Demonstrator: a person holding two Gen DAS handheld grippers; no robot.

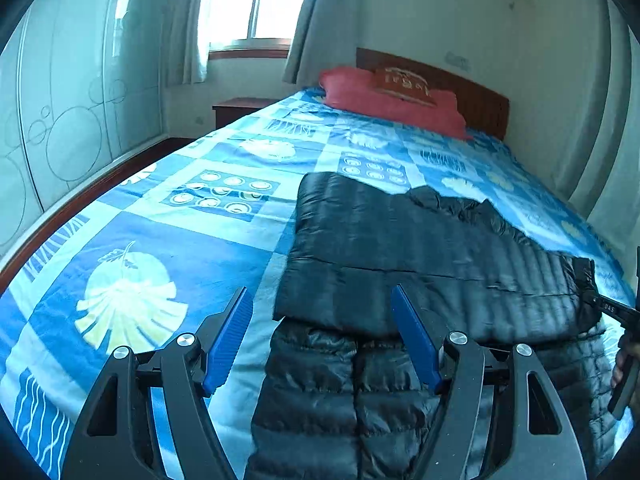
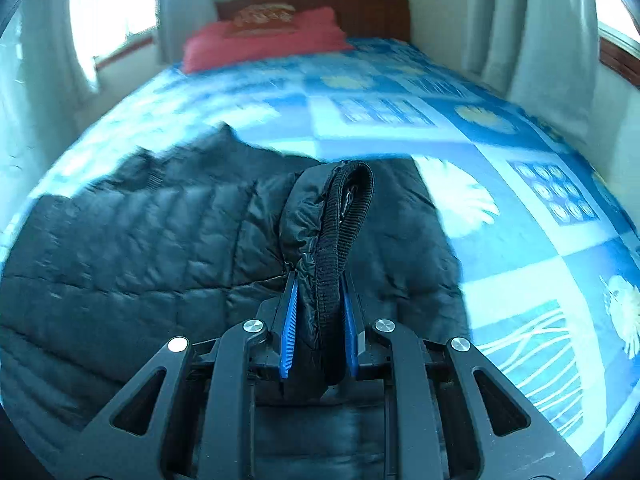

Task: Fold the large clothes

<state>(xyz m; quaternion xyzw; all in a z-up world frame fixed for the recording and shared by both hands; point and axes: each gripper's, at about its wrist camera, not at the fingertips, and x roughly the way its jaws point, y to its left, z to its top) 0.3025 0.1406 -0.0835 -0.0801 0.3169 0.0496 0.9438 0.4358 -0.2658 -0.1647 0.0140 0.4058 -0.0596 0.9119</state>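
Observation:
A black quilted puffer jacket [image 1: 420,248] lies on the bed, one sleeve folded across its body. My left gripper [image 1: 320,292] hovers open over the jacket's left edge, and its blue pads [image 1: 230,336] touch nothing. My right gripper [image 2: 320,276] is shut on the sleeve's black ribbed cuff [image 2: 344,208], which sticks up between the pads. The rest of the jacket [image 2: 140,248] spreads to its left. In the left wrist view the right gripper [image 1: 612,312] shows at the right edge, with a person's hand [image 1: 624,364] on it.
The bed carries a blue patterned sheet [image 1: 168,216] with a red pillow [image 1: 384,98] against a wooden headboard [image 1: 480,100]. A white wardrobe [image 1: 72,120] stands past the bed's left side, with a nightstand [image 1: 236,110] and a window [image 1: 256,0] beyond. Curtains [image 2: 540,40] hang on the right.

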